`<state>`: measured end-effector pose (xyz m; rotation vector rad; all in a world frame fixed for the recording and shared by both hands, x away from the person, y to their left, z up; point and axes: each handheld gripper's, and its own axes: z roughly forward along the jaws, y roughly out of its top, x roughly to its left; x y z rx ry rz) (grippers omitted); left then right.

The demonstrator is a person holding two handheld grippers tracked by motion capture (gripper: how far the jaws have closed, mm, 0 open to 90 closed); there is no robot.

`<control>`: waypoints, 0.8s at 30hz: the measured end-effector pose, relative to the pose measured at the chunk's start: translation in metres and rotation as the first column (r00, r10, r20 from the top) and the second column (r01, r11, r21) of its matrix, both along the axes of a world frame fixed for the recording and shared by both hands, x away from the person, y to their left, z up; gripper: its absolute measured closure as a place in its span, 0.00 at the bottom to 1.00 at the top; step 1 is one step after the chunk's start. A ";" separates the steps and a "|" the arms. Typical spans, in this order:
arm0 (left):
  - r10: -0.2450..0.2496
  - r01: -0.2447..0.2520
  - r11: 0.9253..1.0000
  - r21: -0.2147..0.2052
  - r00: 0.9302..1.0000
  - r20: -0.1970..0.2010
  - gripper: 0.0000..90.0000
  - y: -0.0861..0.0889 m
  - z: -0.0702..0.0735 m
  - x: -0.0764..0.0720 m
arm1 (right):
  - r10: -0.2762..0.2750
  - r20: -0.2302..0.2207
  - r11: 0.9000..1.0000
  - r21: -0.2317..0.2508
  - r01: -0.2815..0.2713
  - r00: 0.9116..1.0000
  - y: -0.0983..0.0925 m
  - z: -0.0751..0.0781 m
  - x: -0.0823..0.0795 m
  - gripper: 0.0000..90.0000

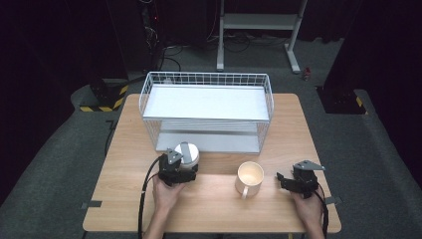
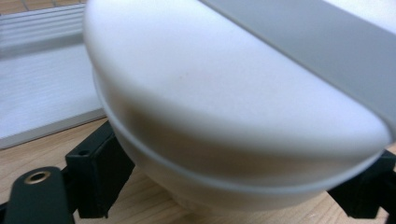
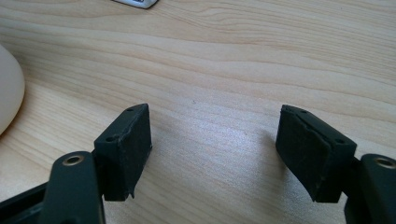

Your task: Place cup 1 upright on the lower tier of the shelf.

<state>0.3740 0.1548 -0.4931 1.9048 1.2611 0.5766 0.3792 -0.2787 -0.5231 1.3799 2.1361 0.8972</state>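
Observation:
A white round container with a grey strip across its top stands on the wooden table, just in front of the wire rack. My left gripper reaches it from the near side. In the left gripper view the container's white body bulges between the black pads, which sit against its lower sides. A cream mug stands upright to the right, handle toward the person. My right gripper rests low right of the mug, pointing at it. Its jaws stand open over bare wood, with the mug's side at the left edge.
A white wire rack with an upper and a lower shelf takes up the far half of the table. Its lower shelf lies right behind the container. Black tape marks the table's front corners. Grey carpet and a metal stand lie beyond.

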 end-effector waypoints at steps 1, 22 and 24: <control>0.002 -0.002 1.000 0.001 1.000 0.004 0.16 0.000 0.000 0.000 | 0.000 0.000 1.000 0.000 0.000 1.000 0.000 0.000 0.000 0.30; -0.009 0.009 1.000 0.014 1.000 0.023 0.21 -0.002 0.000 -0.001 | 0.003 0.002 1.000 -0.002 -0.003 1.000 0.000 0.000 0.000 0.30; -0.010 0.010 1.000 0.013 1.000 0.024 0.21 -0.002 0.000 -0.001 | 0.003 0.002 1.000 -0.002 -0.003 1.000 0.000 0.000 0.000 0.30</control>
